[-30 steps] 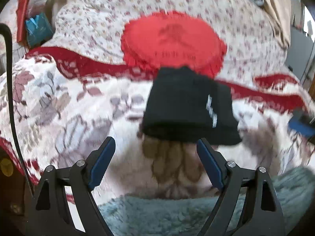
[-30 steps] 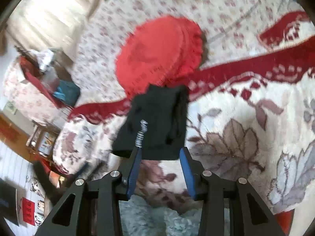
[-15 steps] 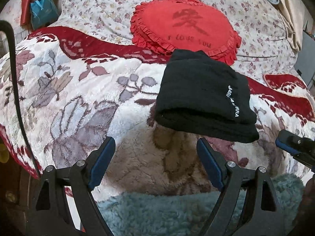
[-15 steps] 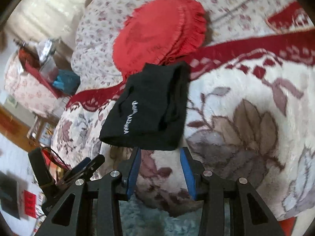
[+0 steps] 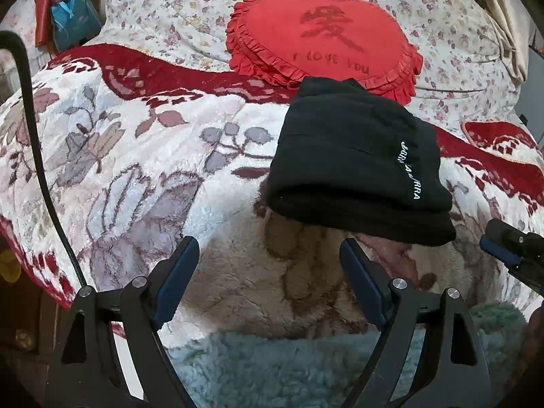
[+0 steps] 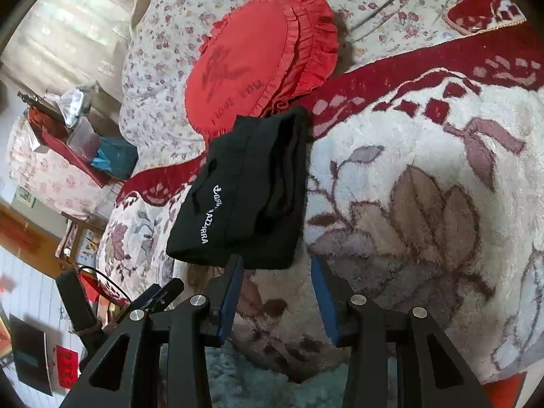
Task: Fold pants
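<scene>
Black pants (image 5: 357, 166), folded into a compact thick bundle with white lettering on top, lie on a plush floral blanket (image 5: 136, 156). My left gripper (image 5: 268, 255) is open wide, its blue-padded fingers hovering over bare blanket just in front of the bundle's near edge. In the right wrist view the same pants (image 6: 248, 190) lie ahead and slightly left of my right gripper (image 6: 277, 267), which is open about halfway with only blanket between its fingers. The right gripper's tip (image 5: 503, 248) also shows at the right edge of the left wrist view.
A round red ruffled cushion (image 5: 323, 34) lies just behind the pants, its edge under them. A flowered quilt (image 5: 170, 10) covers the bed beyond. A teal fleece (image 5: 272, 367) lies nearest me. Bedside clutter (image 6: 78, 142) and a black cable (image 5: 37, 156) sit at the left.
The folded pants went from hanging just ahead of both grippers to lying on the blanket. Both views pulled back slightly and sharpened; the right gripper sank a little.
</scene>
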Demonstrator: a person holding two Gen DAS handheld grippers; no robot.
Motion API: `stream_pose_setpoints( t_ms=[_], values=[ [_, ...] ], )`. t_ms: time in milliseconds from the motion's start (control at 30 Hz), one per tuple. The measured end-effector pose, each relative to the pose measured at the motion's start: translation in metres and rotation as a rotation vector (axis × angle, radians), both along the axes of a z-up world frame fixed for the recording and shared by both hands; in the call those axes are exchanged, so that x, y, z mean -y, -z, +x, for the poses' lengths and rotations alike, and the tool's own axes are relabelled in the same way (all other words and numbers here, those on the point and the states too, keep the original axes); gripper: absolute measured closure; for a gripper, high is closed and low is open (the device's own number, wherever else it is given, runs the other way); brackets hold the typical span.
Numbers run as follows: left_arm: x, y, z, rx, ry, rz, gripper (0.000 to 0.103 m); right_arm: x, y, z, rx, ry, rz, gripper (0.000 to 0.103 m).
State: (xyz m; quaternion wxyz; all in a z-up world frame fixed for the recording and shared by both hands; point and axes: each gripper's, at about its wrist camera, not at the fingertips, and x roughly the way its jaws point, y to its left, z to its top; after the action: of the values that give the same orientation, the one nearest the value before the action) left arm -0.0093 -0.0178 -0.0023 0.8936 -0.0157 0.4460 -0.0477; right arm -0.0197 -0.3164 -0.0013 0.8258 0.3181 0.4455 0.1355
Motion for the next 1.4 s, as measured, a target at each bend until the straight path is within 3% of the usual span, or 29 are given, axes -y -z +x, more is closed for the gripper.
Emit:
stream_pose_setpoints(
  t_ms=[200,300,400,467,567,733,967,1067,1200,1400],
  values=[
    [0.011,-0.005,-0.004,0.024,0.023,0.056,0.018,0.004,0.002,0.000,-0.001,0.006,0.015,0.063],
    [0.015,-0.004,-0.003,0.004,0.014,0.101,0.013,0.005,0.002,-0.001,0.000,0.008,0.019,0.063],
    [0.016,-0.006,-0.004,0.008,0.011,0.106,0.011,0.007,0.002,-0.002,0.002,0.010,0.029,0.063],
    [0.016,-0.007,-0.004,0.008,0.014,0.099,0.003,0.008,0.002,-0.003,0.002,0.010,0.035,0.063],
    [0.016,-0.009,-0.005,0.008,0.015,0.097,0.002,0.009,0.003,-0.004,-0.002,0.011,0.047,0.063],
    [0.018,-0.012,-0.006,-0.002,0.037,0.046,0.001,0.011,0.004,-0.006,-0.004,0.014,0.050,0.063],
    [0.024,-0.007,-0.002,-0.096,0.119,-0.207,0.001,0.012,0.004,-0.007,-0.006,0.016,0.045,0.063],
    [0.031,0.004,-0.005,-0.134,0.130,-0.179,0.001,0.012,0.007,-0.005,-0.020,0.015,0.048,0.063],
    [0.035,-0.005,-0.013,-0.065,0.147,-0.175,0.001,0.012,0.009,-0.003,-0.039,0.025,0.047,0.063],
    [0.031,-0.003,-0.012,-0.071,0.161,-0.209,0.001,0.016,0.012,-0.004,-0.063,0.058,0.057,0.063]
  ],
)
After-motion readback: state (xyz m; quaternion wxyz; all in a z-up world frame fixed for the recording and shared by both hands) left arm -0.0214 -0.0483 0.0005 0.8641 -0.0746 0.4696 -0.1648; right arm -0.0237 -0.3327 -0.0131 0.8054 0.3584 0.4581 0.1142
